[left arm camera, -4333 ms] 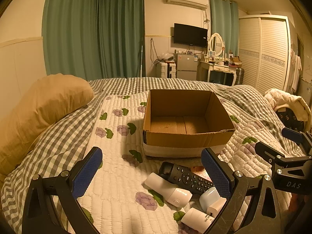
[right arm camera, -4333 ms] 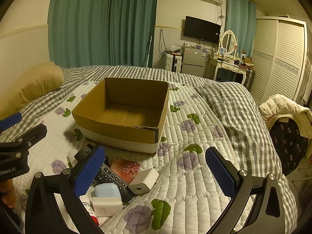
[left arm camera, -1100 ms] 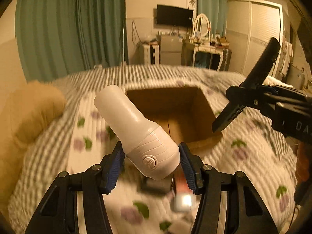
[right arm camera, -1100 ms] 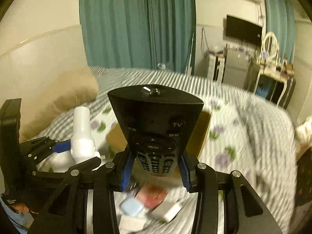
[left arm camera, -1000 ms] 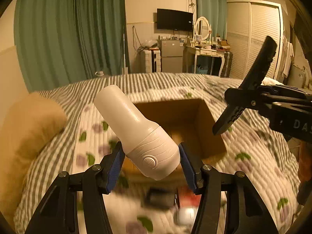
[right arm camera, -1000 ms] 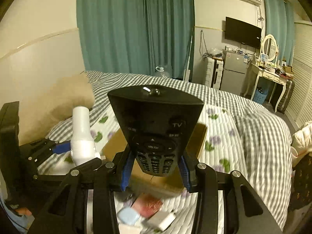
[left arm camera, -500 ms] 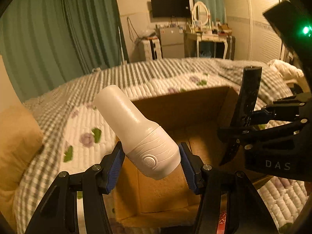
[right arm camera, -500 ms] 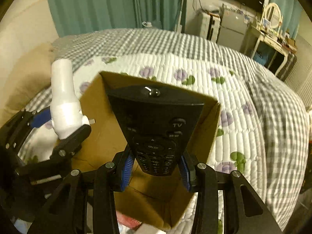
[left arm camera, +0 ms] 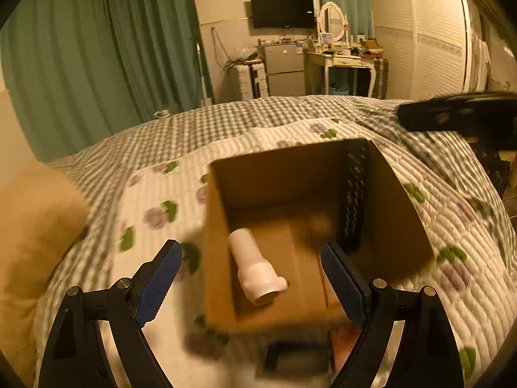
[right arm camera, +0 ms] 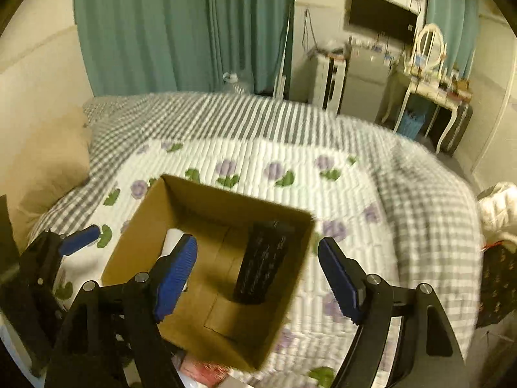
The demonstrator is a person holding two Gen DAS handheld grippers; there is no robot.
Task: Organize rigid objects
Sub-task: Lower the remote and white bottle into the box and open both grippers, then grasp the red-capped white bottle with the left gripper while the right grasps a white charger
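Both loads are down: half a second ago I held them clamped, and now my left gripper (left arm camera: 248,270) and right gripper (right arm camera: 257,276) hang spread wide and empty over the cardboard box (left arm camera: 397,213), where the white bottle (left arm camera: 255,266) lies and the remote (right arm camera: 263,263) leans against the right wall. Smaller items by the box's near side still wait.

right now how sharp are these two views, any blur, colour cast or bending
Left wrist view: warm orange cast; white bottle in the cardboard box fairly crisp, remote and the items below the box smeared by motion. Right wrist view: cooler, checked bedding streaked, remote soft. Both: fisheye bending, dark corners; left hand-held gripper and right hand-held gripper sharp.
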